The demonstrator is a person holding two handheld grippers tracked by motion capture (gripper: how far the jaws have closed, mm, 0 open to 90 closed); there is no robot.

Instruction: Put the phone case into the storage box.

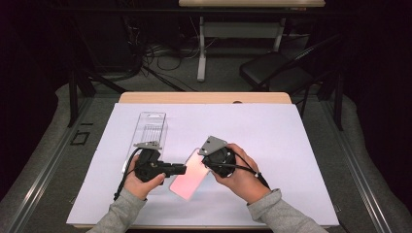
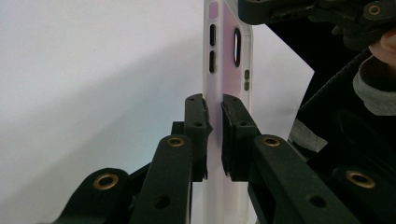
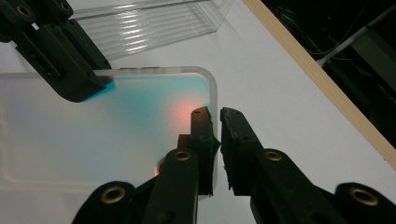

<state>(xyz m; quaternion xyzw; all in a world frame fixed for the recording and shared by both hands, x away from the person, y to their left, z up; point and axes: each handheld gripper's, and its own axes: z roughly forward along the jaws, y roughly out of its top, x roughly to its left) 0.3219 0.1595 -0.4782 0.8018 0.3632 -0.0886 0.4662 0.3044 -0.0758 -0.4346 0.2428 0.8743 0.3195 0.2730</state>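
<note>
While both grippers meet near the middle of the white worktop (image 1: 291, 160), a translucent pink phone case (image 1: 190, 175) is held between them. The left gripper (image 1: 180, 169) pinches the case's left edge between its fingers (image 2: 196, 121); the right gripper (image 3: 214, 122) clamps the opposite edge. A clear plastic box (image 1: 150, 127) lies far left.

The white table (image 1: 291, 145) is bright, but the room behind it is very dark. A soft grey shadow lies left of the left hand-held gripper (image 2: 214, 116). Near the right hand-held gripper (image 3: 215, 116), the phone case (image 3: 93, 135) glows red and blue-green. Close jaws look blurry.
</note>
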